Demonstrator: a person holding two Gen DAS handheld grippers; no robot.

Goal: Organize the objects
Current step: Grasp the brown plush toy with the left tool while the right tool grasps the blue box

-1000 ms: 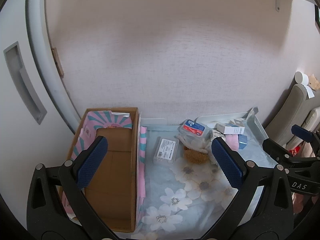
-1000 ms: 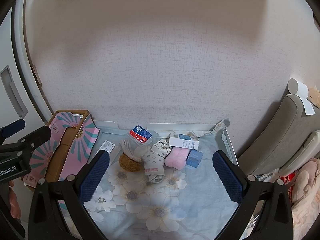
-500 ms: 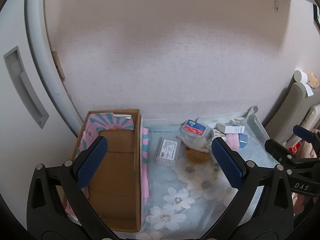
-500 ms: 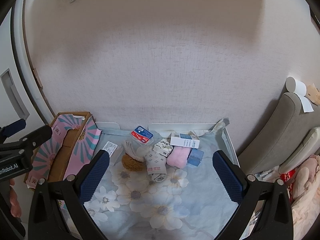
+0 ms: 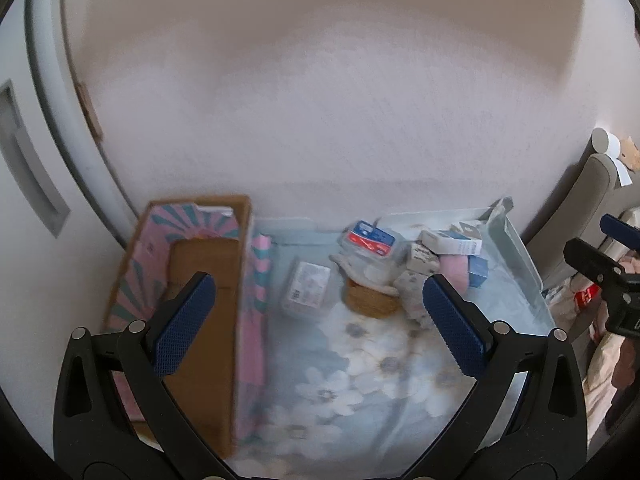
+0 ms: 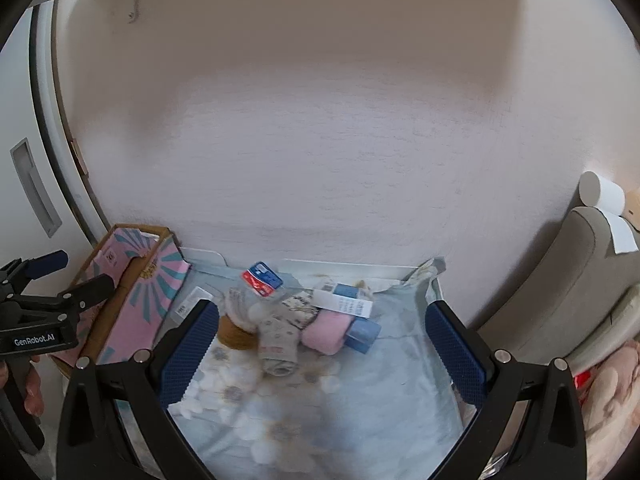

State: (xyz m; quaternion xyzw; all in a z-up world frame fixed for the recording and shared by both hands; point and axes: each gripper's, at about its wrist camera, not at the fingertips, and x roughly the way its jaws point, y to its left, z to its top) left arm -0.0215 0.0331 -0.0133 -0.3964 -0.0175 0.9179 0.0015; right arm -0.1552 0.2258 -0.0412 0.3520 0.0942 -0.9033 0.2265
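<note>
Brown cardboard lined with pink-and-teal sunburst print forms the open box (image 5: 200,280) at about nine o'clock in the left wrist view; its floor shows bare brown board and no loose item can be made out inside, though the picture is blurred. Just beside it, toward three o'clock, a shallow white tray (image 6: 438,280) stands against the wall, lined with a pale blue flowered cloth (image 6: 360,396). The things to be sorted lie in a cluster at the far end of the tray, at about twelve o'clock from the right gripper (image 6: 322,344): a clear tub with a red-and-blue label (image 6: 262,278) sits on top of the heap, a round brown object (image 6: 232,334) lies under its near edge, a rolled grey patterned sock (image 6: 278,344) points toward the camera, a pink rolled cloth (image 6: 326,332) touches a small blue box (image 6: 362,334) on its three o'clock side, and a long white-and-blue carton (image 6: 344,300) rests across the back of them. A flat clear packet with a white label (image 5: 306,288) lies apart from the heap, between it and the cardboard box. The left gripper (image 5: 318,324) hangs above the seam between box and tray, its blue-padded fingers (image 5: 184,320) spread wide with nothing between them. The right gripper is likewise spread wide and holds nothing, poised above the near half of the cloth.
</note>
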